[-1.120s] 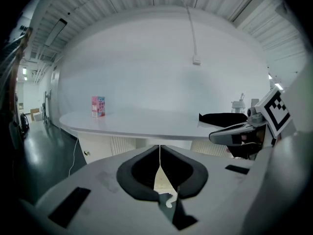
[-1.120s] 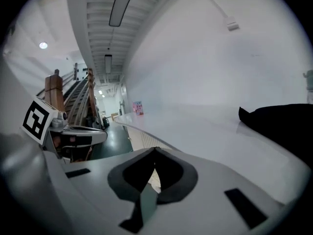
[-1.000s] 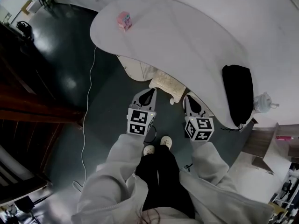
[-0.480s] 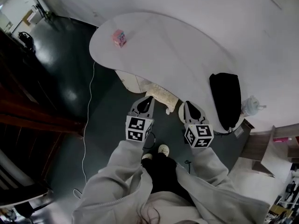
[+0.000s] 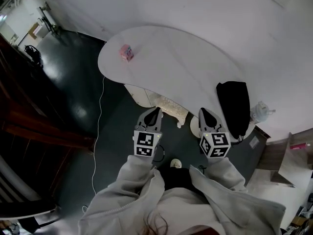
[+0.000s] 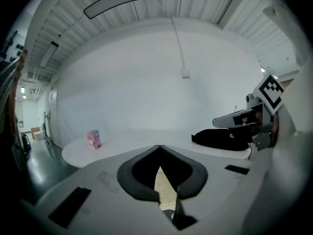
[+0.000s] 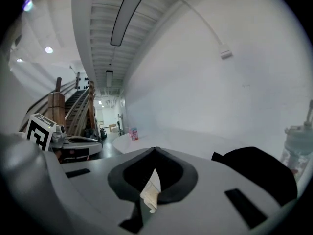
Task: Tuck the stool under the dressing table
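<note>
1. Sizing up where everything is sitting: the stool [image 5: 170,105] is lying mostly under the dressing table [image 5: 186,67], and only a strip of its fuzzy cream seat is poking out past the near edge of the surface.
2. You're holding the left gripper [image 5: 156,109] and the right gripper [image 5: 202,111] pinched fully closed with nothing in either one. They're hanging just in front of the surface edge, one on each side of that strip, and they're looking clear of the stool.
3. So I'm reading this as the wrap-up bit: the tuck is looking done or very nearly done, and you're basically checking it.
4. If you're going for one more nudge, I'd be setting both closed tips on the near rim of the seat and pushing evenly, so it's sliding straight in rather than swinging round.
5. I'm guessing it's light and skidding easily on that dark floor [image 5: 112,131], so going slow is the safer bet.
6. Be watching the white ribbed base [image 5: 145,97] under the surface, just left of the seat. A stool leg catching there is the likely snag.
7. You're also working near the black bag [image 5: 234,106] on the right end of the surface, so be keeping the right gripper below the edge.
</note>
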